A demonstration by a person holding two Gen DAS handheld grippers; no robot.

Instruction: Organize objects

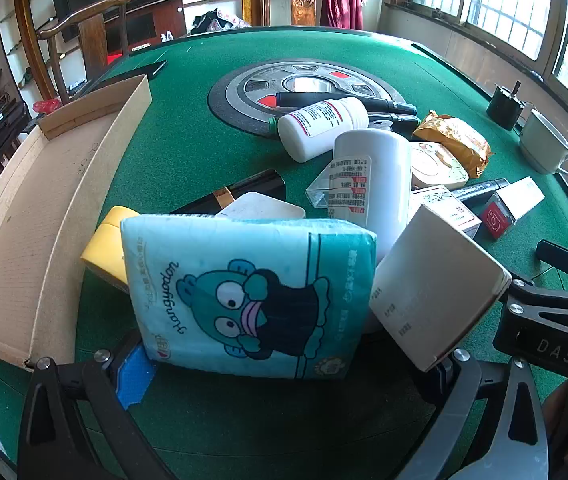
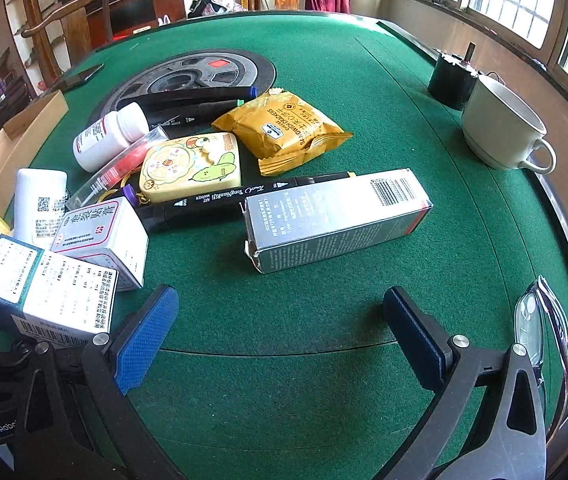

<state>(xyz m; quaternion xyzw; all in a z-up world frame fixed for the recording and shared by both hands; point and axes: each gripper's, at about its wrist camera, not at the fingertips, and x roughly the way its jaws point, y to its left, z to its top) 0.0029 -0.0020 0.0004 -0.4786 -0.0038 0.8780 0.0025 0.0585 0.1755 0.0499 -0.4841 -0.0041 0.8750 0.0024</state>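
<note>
A blue tissue pack (image 1: 244, 296) with a cartoon fish stands tilted between the wide-apart fingers of my open left gripper (image 1: 287, 368). Its lower corner is at the left blue pad (image 1: 136, 376). A white carton (image 1: 435, 288) covers the right finger. Behind them lie a yellow block (image 1: 108, 248), a tall white bottle (image 1: 371, 184) and a pill bottle (image 1: 323, 128). My right gripper (image 2: 280, 320) is open over bare felt, with a silver carton (image 2: 335, 220) just ahead. Beyond that are a black marker (image 2: 244, 200), a cartoon tin (image 2: 192, 168), a yellow cracker packet (image 2: 284, 128) and medicine boxes (image 2: 100, 236).
An open cardboard tray (image 1: 24, 240) lies along the left of the green felt table (image 2: 323, 60). A white cup (image 2: 499, 128) and a black cylinder (image 2: 451, 80) stand at the right edge. A round metal hub (image 2: 204, 72) sits mid-table, with wooden chairs behind.
</note>
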